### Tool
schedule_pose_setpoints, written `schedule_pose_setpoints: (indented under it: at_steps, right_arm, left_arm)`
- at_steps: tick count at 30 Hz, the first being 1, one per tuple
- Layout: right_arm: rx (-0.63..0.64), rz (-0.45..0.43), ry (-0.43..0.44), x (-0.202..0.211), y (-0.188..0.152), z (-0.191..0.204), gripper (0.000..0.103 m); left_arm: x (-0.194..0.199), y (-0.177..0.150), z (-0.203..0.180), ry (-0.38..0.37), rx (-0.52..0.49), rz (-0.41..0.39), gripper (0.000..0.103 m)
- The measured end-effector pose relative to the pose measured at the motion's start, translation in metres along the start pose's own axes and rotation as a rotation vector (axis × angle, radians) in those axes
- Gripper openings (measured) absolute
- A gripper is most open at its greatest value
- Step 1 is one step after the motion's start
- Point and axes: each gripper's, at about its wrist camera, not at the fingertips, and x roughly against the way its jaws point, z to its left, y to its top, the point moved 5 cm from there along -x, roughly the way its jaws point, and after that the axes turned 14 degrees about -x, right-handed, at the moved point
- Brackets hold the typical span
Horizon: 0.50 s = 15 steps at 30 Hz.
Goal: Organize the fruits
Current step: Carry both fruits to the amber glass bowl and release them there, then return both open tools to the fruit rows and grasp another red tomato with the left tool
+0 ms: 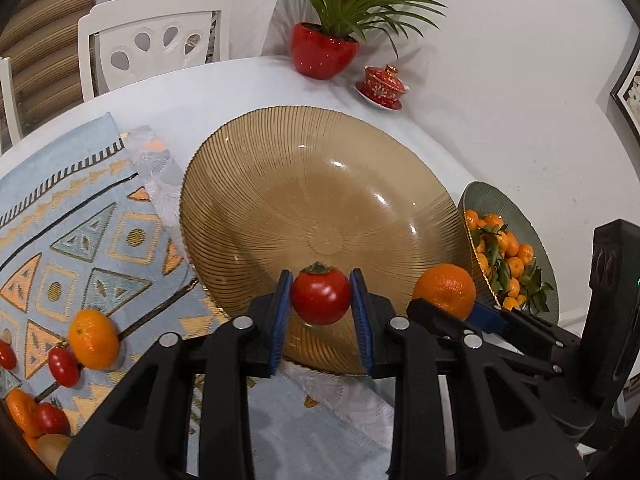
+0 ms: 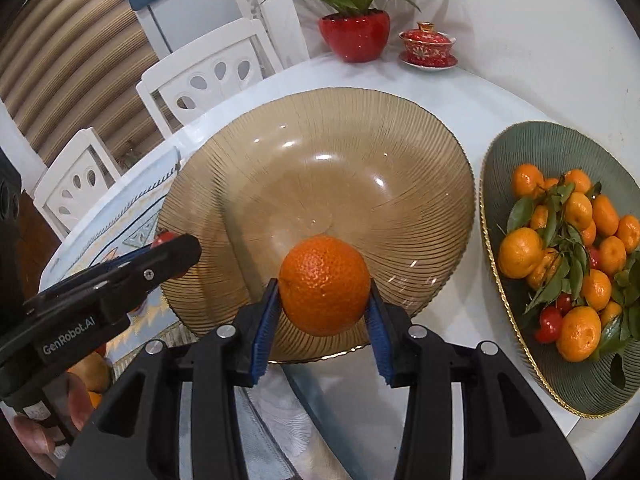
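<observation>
while both hover over the amber bowl (image 1: pixel 320 184) near its front rim, left gripper (image 1: pixel 320 300) pinches a red tomato (image 1: pixel 320 294). right gripper (image 2: pixel 325 298) pinches an orange (image 2: pixel 324 286).

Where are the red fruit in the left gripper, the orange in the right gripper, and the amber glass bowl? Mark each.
red fruit (image 1: pixel 320 294), left wrist view, middle of its glossy skin.
orange (image 2: pixel 324 285), right wrist view, centre of its peel.
amber glass bowl (image 2: pixel 320 184), right wrist view, bare ribbed inner wall.

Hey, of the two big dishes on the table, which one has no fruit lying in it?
The amber glass bowl in the middle: bare inside, with fruit only held above its near rim. The green dish to its right is piled with leafy mandarins.
</observation>
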Motion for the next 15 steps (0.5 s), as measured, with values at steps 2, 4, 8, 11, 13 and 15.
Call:
schedule_pose_setpoints:
  at_steps: [2, 4, 8, 11, 13, 15]
  right_arm:
    - [-0.008, -0.025, -0.006, 0.006, 0.004, -0.003, 0.044]
    - [-0.009, -0.041, -0.002, 0.014, 0.006, -0.005, 0.045]
    - [0.006, -0.056, 0.02, 0.029, 0.003, -0.004, 0.045]
    - [0.04, -0.076, 0.038, 0.043, -0.007, 0.003, 0.045]
    - [0.064, -0.071, 0.066, 0.05, -0.015, 0.013, 0.045]
    - [0.091, -0.069, 0.095, 0.057, -0.025, 0.025, 0.046]
  left_arm:
    - [0.003, 0.0, -0.003, 0.011, -0.015, 0.001, 0.053]
    - [0.011, 0.0, -0.003, 0.017, -0.018, -0.01, 0.053]
    - [0.042, -0.003, 0.003, -0.002, 0.024, -0.053, 0.053]
    - [0.087, -0.012, 0.005, 0.03, 0.007, -0.112, 0.054]
    - [0.111, -0.019, 0.007, 0.052, 0.002, -0.139, 0.054]
    - [0.142, -0.032, 0.013, 0.096, 0.002, -0.165, 0.055]
